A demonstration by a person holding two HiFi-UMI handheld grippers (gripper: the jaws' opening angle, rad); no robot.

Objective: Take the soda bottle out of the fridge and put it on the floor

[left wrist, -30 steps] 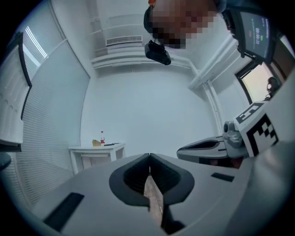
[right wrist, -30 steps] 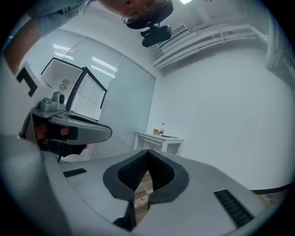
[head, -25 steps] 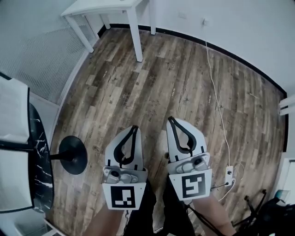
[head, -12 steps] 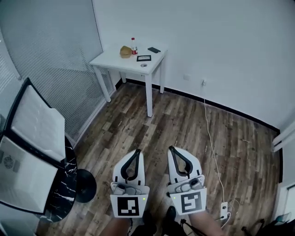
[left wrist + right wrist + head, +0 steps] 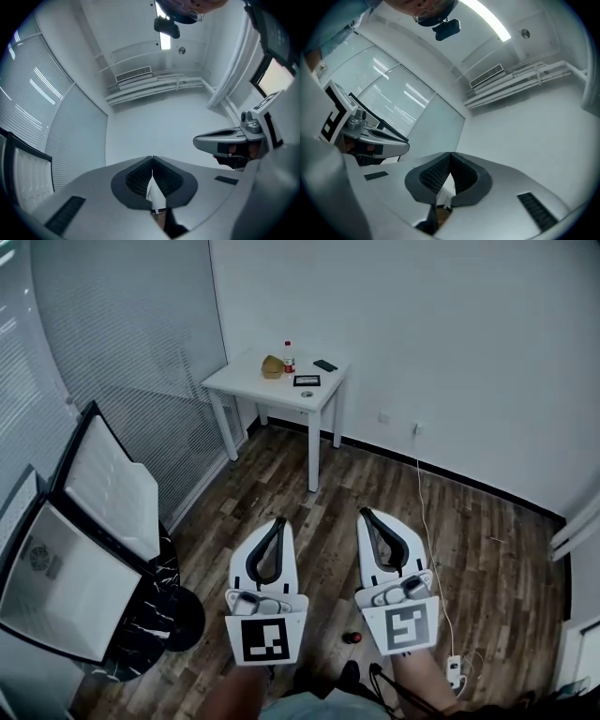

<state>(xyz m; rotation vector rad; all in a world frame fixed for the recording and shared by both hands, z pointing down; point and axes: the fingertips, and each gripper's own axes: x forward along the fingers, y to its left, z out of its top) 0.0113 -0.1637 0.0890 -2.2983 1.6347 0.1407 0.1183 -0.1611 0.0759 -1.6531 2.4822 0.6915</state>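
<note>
The left gripper [image 5: 277,526] is hovering at the lower centre of the head view, its jaws pressing together on nothing. The right gripper [image 5: 367,517], just beside it, is doing likewise. The soda bottle [image 5: 288,356] is standing upright on the white table [image 5: 253,382] at upper centre, well apart from both grippers. A white cable [image 5: 424,493] is trailing across the wood floor [image 5: 281,474] at right.
</note>
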